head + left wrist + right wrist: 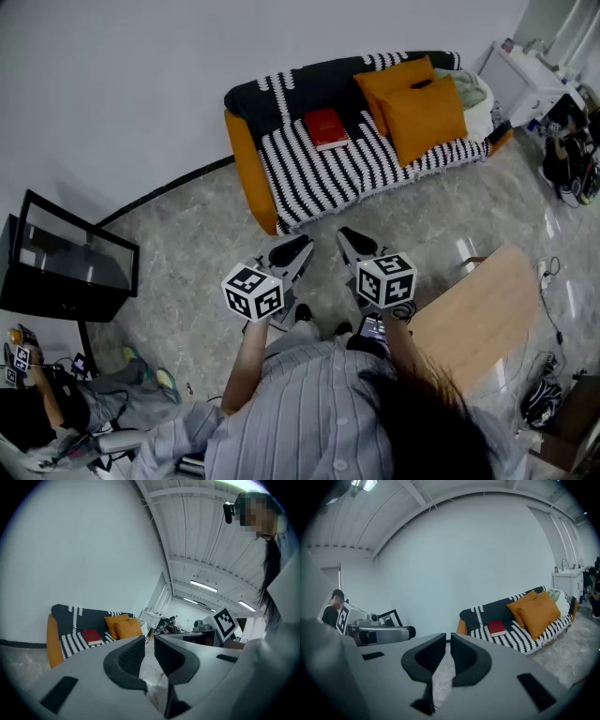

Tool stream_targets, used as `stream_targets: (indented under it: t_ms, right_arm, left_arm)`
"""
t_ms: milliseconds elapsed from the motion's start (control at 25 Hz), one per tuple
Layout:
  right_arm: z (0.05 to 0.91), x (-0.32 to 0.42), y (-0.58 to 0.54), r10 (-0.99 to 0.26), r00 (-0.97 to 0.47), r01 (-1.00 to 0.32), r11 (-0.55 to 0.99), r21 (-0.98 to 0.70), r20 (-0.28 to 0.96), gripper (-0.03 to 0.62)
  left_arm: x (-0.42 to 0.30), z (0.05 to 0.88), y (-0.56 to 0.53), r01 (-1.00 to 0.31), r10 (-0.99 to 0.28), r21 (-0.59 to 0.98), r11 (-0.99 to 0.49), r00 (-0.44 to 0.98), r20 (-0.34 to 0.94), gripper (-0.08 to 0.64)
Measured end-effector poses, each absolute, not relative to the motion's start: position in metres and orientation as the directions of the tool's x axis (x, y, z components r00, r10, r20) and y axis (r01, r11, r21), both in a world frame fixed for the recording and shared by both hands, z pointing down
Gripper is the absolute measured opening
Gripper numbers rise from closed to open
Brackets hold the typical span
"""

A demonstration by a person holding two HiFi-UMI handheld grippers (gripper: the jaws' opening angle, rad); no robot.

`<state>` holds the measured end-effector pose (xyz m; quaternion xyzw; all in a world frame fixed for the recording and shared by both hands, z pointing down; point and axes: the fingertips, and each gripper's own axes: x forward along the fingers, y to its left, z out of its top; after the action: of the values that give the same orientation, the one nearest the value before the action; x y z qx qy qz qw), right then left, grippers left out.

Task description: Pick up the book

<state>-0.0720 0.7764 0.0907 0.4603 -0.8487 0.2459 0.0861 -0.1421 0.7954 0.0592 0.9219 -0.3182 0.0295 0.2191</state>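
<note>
From the head view, bare marbled floor lies open ahead of both grippers, up to the front edge of the sofa. A black frame stands well off to the left, and a wooden board lies near the right gripper's outer side. The sofa stands against a white wall. The red book lies flat on its striped seat, well ahead of us, with two orange cushions to its right. We hold the left gripper and the right gripper side by side over the floor.

In the left gripper view, the left gripper is clenched on nothing; the book lies far ahead, to the left of its tips.

In the right gripper view, the right gripper is likewise clenched and empty; the book lies far ahead, to its right, beside the cushions.
</note>
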Motion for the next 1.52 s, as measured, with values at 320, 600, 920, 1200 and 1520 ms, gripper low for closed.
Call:
stream_targets:
  t_ms: [320, 600, 920, 1200, 1520]
  right_arm:
    - [0.093, -0.063, 0.777, -0.743, -0.563, -0.821, 0.453, -0.347, 0.363, 0.044]
    - [0.096, -0.066, 0.771, -0.755, -0.541, -0.835, 0.43, -0.343, 0.37, 0.044]
    - [0.093, -0.086, 0.749, -0.763, -0.537, -0.837, 0.426, -0.344, 0.361, 0.044]
    - [0.106, -0.112, 0.733, -0.764, -0.529, -0.839, 0.405, -0.364, 0.37, 0.044]
    - [0.13, -0.132, 0.73, -0.741, -0.515, -0.852, 0.388, -0.351, 0.431, 0.044]
  left_arm:
    - [-0.133, 0.069, 0.8, -0.595, -0.564, 0.391, -0.702, 0.8, 0.206, 0.054]
    - [-0.135, 0.072, 0.799, -0.585, -0.541, 0.387, -0.712, 0.81, 0.228, 0.054]
    - [-0.159, 0.073, 0.78, -0.586, -0.531, 0.38, -0.716, 0.81, 0.249, 0.054]
    - [-0.191, 0.084, 0.765, -0.578, -0.521, 0.399, -0.712, 0.815, 0.253, 0.054]
    - [-0.219, 0.108, 0.754, -0.57, -0.513, 0.45, -0.687, 0.82, 0.256, 0.054]
